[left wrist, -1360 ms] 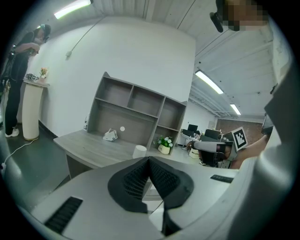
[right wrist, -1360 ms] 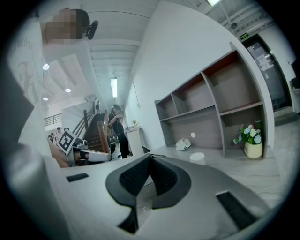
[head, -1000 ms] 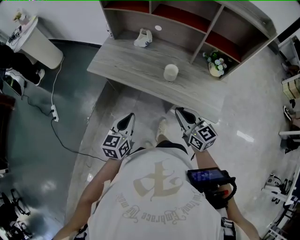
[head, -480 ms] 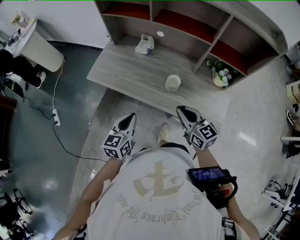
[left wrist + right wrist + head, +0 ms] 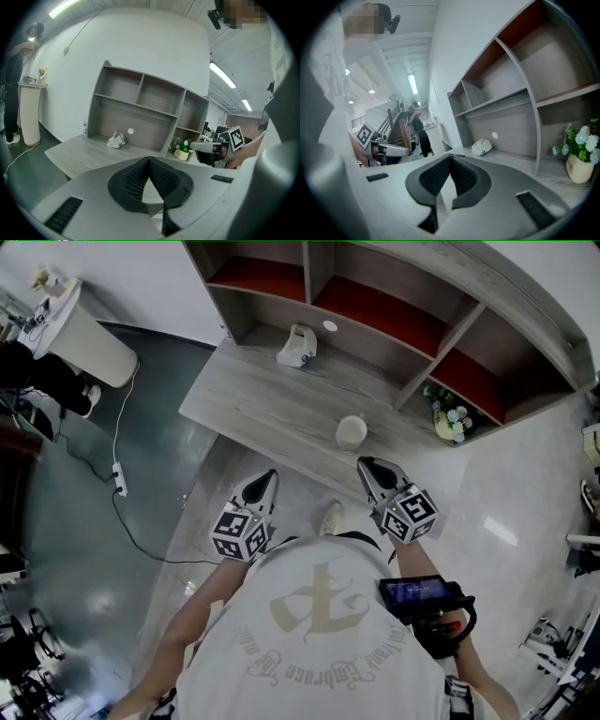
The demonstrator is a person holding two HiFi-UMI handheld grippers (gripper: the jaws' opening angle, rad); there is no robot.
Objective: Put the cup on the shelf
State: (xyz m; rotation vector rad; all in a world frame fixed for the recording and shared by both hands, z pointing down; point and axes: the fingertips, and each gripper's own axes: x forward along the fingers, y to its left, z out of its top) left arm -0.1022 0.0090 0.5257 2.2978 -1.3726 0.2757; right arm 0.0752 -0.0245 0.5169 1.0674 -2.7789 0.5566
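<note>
A white cup (image 5: 352, 432) stands upright near the front edge of the grey wooden desk (image 5: 253, 395), in the head view only. Behind it rises the shelf unit (image 5: 375, 310) with red-backed compartments. My left gripper (image 5: 263, 480) is shut and empty, held in front of the desk, left of the cup. A short way before the cup, my right gripper (image 5: 367, 466) is also shut with nothing in it. In the gripper views the jaws of the left gripper (image 5: 150, 161) and of the right gripper (image 5: 450, 159) meet at the tip, and the gripper bodies hide the cup.
A small white object (image 5: 297, 345) lies at the back of the desk under the shelf. A flower pot (image 5: 452, 423) stands in the right lower compartment. A white pedestal (image 5: 80, 329) and a floor cable with power strip (image 5: 119, 479) are at the left.
The desk, the cup and the shelf have drawn closer and lower in the head view. Both grippers stayed shut and kept their spacing.
</note>
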